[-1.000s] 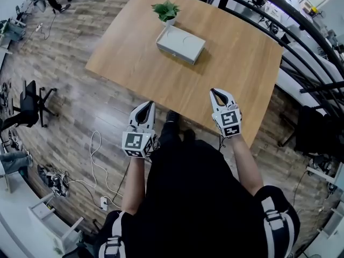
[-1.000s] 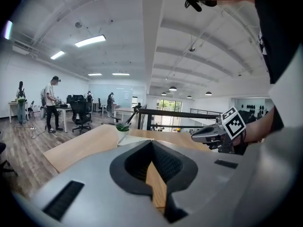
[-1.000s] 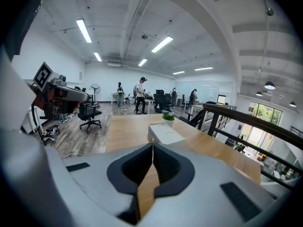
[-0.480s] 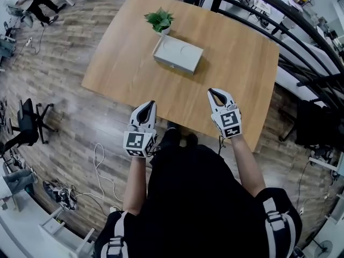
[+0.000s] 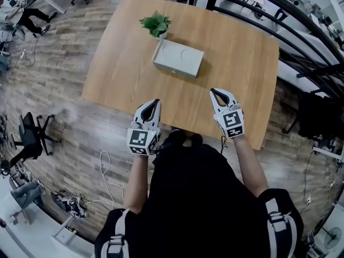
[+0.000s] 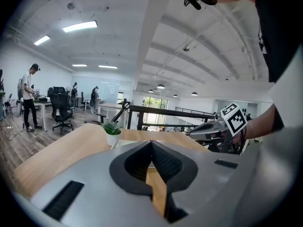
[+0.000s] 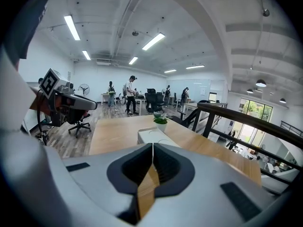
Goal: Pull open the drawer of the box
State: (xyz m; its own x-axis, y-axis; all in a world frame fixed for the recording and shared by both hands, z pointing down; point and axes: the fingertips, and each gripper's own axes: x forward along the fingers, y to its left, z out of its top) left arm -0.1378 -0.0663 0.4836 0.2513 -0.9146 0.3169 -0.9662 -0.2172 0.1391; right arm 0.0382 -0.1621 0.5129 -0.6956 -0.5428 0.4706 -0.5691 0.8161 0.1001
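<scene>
Head view: The box (image 5: 178, 58) sits on the wooden table (image 5: 242, 69), toward the far half, with a small potted plant (image 5: 156, 23) just beside its far-left corner. Its long axis runs roughly from 10 to 4 o'clock, and one long side faces the person. Which face carries the drawer cannot be made out from here. The left gripper (image 5: 156, 101) is over the near table edge and the right gripper (image 5: 214, 92) is just inside it. Both point toward 12 o'clock. The box lies at about 1 o'clock from the left gripper and 11 o'clock from the right, well apart from both. Neither is clearly nearer.

Left gripper view: The jaws are pressed together with nothing between them; only table surface shows in the gap below the tips. The plant stands at 11 o'clock of the tips. The box is almost wholly hidden behind the gripper's own body. The right gripper is level with it at 3 o'clock.

Right gripper view: These jaws are also together and empty. The box appears directly beyond the tips at 12 o'clock, one end toward the camera, with the plant behind it.

Judgement: The task has not started and the drawer appears closed. The next move calls for a forward reach across the table. The jaws must also part before any pull is possible. The right gripper is better aligned with the box.
</scene>
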